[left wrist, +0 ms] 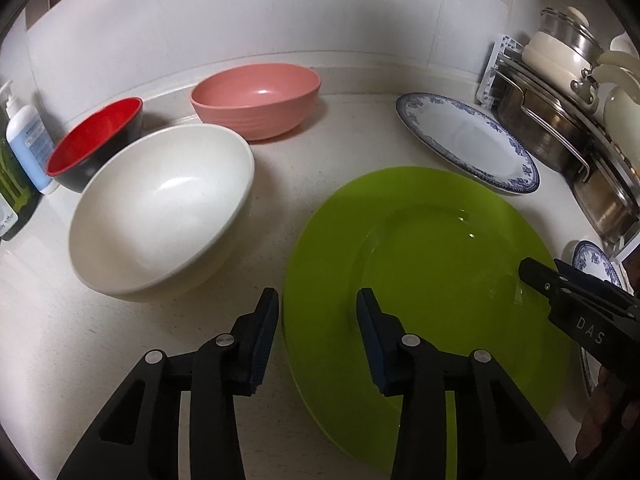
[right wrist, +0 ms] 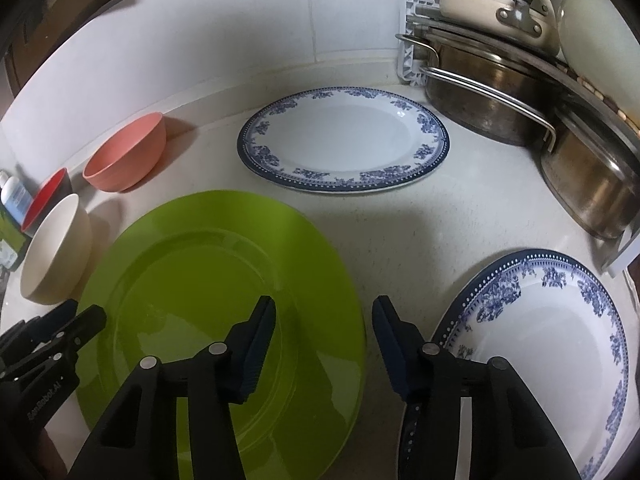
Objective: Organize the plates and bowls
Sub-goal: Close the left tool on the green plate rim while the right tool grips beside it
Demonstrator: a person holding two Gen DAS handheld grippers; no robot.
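I hold both claws over the green plate (left wrist: pixel 424 280), a wide, glossy, round plastic-looking plate lying flat on the speckled pale counter (left wrist: pixel 320 140). My left claw (left wrist: pixel 318 316) has its jaws apart, one finger over the counter just off the plate's near-left rim, the other over the plate itself; it grips nothing. My right claw (right wrist: pixel 324 328) is also spread and empty, straddling the plate's right rim.

Left of the green plate sits a cream bowl (left wrist: pixel 160 208), matte and deep. Beyond that bowl stand a red bowl (left wrist: pixel 94 142) with a black outside and a ribbed pink bowl (left wrist: pixel 256 98). Past the green plate's far edge lies a blue-rimmed plate (right wrist: pixel 344 144), glazed white with a floral border. To the right of the green plate lies a second blue plate (right wrist: pixel 548 340), partly cut off by the frame and by my right claw.

Steel pots (right wrist: pixel 488 92) stacked on a rack stand behind the blue plates, their tops cut off. A pump bottle (left wrist: pixel 26 136) stands left of the red bowl; its label is too small to read.
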